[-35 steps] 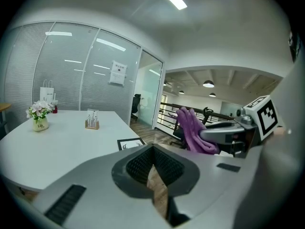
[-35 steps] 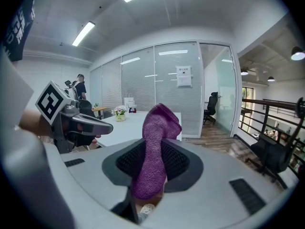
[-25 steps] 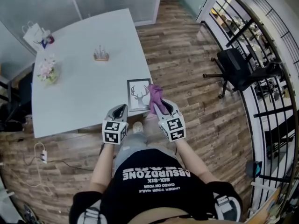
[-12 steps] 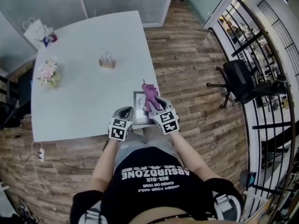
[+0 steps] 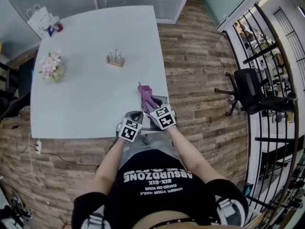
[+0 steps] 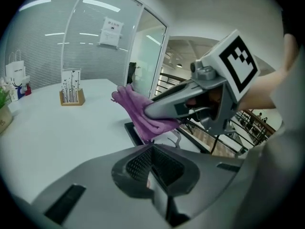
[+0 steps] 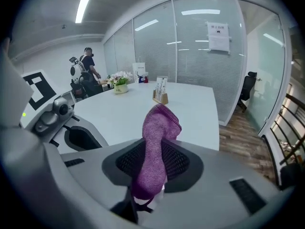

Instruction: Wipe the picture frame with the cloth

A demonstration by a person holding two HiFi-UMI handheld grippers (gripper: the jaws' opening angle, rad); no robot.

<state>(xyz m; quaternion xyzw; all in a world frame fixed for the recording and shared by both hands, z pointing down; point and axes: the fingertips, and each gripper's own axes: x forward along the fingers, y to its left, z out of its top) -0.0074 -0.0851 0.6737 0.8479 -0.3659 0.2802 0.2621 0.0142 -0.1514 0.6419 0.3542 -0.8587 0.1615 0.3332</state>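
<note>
The picture frame (image 5: 146,123) lies flat at the white table's near right corner, mostly hidden under my two grippers. In the left gripper view its black edge and white deer print (image 6: 136,133) run in under the jaws. My left gripper (image 5: 136,115) (image 6: 152,149) looks shut on the frame's near edge. The right gripper (image 5: 153,108) (image 7: 157,151) is shut on a purple cloth (image 5: 144,93) (image 7: 160,125), whose free end sticks out past the jaws over the frame. From the left gripper view, the right gripper (image 6: 159,109) holds the cloth (image 6: 132,103) just above the frame.
On the white table (image 5: 86,94) stand a wooden card holder (image 5: 116,58), a flower pot (image 5: 51,67) and a paper bag (image 5: 40,19) at the far corner. An office chair (image 5: 252,92) and a black railing are right, over wood floor. A person (image 7: 88,61) stands far off.
Both grippers have drawn closer together over the frame. The right gripper carried the cloth leftward from the frame's right edge to above its middle. The left gripper closed in on the near edge.
</note>
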